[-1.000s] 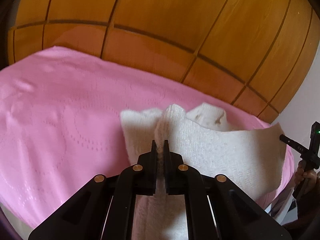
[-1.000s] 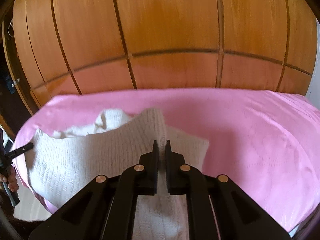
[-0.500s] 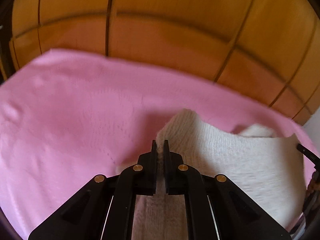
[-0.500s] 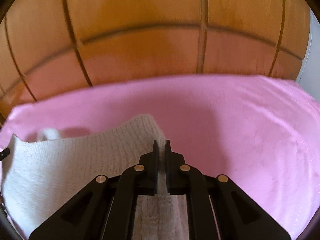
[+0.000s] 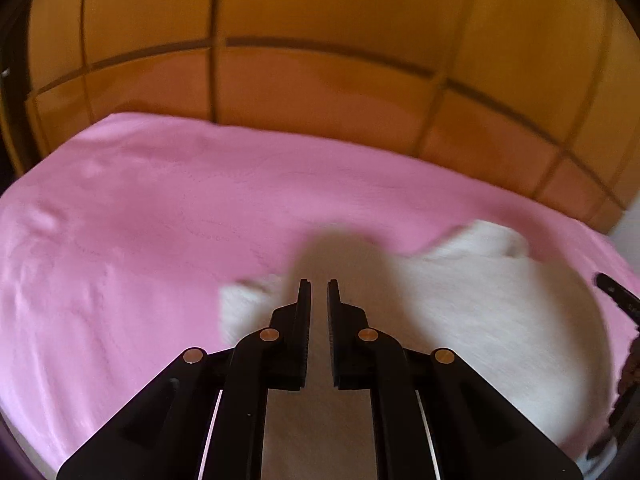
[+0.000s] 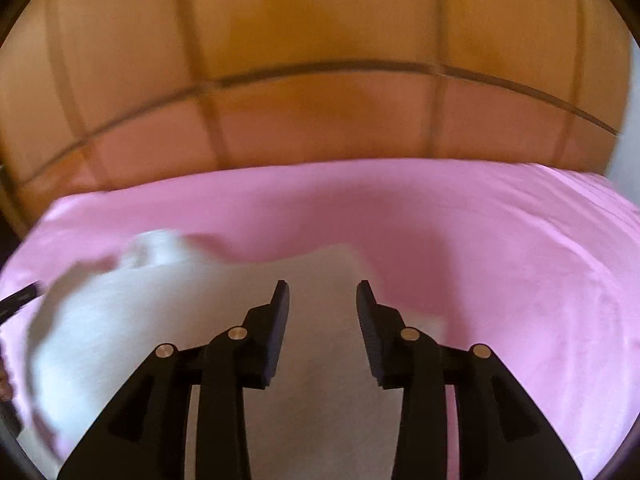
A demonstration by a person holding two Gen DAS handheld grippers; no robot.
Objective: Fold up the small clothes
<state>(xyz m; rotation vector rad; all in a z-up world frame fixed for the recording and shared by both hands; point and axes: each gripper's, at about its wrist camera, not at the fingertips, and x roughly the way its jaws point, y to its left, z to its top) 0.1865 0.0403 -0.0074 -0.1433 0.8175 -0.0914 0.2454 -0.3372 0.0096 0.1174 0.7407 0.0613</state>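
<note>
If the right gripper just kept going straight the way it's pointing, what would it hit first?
Most likely the white knit garment lying just under the right gripper, with the pink bedspread beneath it; depth is unclear in the blur.

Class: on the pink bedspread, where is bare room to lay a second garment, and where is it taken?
Bare: the pink bedspread between the white knitted garment and the wooden panelled wall, also to the garment's right. Taken: the near strip beneath both grippers.

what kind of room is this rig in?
Probably a bedroom: a pink bedspread over what looks like a bed, wooden panelled wardrobe doors behind it, and a white knit garment laid out for folding.
</note>
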